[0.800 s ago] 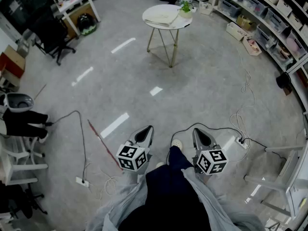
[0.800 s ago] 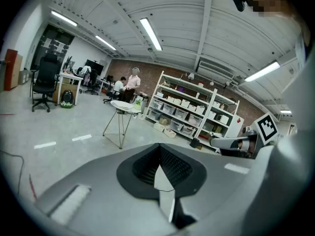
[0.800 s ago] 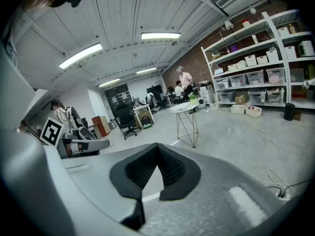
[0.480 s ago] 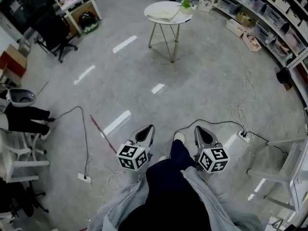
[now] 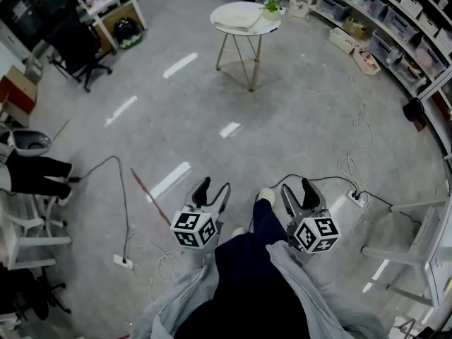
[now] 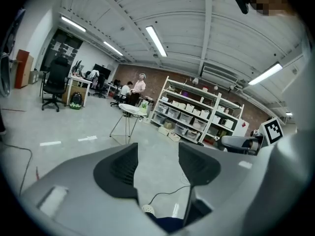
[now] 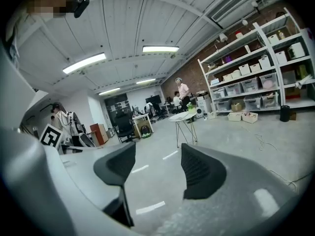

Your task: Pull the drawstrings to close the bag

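Head view: the person stands well away from the round table (image 5: 232,7), which is at the far end of the bare floor (image 5: 176,111). The left gripper (image 5: 214,188) and the right gripper (image 5: 297,188) are held out low on the near side of that table, one on each side of the person's leg (image 5: 256,235). Both have their jaws spread and nothing in them. No bag can be picked out with any certainty. A pale flat thing (image 5: 240,24) lies on the table beside a small plant (image 5: 272,7), but it is too small to tell whether it is the bag.

Left gripper view: the jaws stand apart, with only floor and a loose cable (image 6: 167,196) showing through the gap. The table (image 6: 129,109) is far ahead and a little to the left of the gap.

Right gripper view: the jaws are likewise parted and empty. The table (image 7: 183,116) is far off, above the gap, with shelves (image 7: 246,85) to its right.

Judged from this, the task has not started: no drawstrings are gripped and nothing has been pulled. What is left is everything, namely walking up to the table, finding the bag, taking a string in each gripper and drawing them apart
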`<state>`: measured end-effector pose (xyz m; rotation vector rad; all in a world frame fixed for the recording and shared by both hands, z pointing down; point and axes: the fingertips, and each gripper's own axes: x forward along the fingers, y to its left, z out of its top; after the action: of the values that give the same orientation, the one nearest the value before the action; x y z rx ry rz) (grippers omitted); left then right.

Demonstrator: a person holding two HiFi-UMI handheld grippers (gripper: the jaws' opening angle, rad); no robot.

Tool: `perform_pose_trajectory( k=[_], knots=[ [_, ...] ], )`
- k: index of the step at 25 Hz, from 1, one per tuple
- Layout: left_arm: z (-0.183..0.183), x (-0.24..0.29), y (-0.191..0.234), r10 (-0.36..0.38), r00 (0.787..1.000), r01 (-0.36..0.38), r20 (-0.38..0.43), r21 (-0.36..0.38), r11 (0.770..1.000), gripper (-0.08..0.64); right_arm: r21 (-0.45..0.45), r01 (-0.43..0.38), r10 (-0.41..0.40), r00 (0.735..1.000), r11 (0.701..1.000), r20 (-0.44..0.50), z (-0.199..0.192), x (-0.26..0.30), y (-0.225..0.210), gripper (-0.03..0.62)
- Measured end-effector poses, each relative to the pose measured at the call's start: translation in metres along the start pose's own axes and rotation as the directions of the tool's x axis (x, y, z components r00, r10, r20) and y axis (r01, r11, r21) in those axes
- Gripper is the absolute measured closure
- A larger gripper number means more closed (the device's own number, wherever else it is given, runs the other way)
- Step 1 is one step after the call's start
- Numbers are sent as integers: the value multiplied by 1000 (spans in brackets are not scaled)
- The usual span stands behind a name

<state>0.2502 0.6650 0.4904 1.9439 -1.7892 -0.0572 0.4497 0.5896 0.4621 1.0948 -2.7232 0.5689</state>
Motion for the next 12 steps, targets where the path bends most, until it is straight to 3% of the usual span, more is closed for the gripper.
perform_pose_trajectory(
  k=[3,5,12],
  knots=[
    [10,9,7,19,1000,-19,23,4,1000,357,-24,-4,4,1000,1000,-3,4,12,-5,360],
    [15,16,12,30,999,-31,36,7,1000,393,-25,-11,11,1000,1000,-9,6,22,-8,360],
    [45,66,28,65,997,-66,49,36,997,399,-41,-58,57,998,997,-26,34,84,-35,360]
  ],
)
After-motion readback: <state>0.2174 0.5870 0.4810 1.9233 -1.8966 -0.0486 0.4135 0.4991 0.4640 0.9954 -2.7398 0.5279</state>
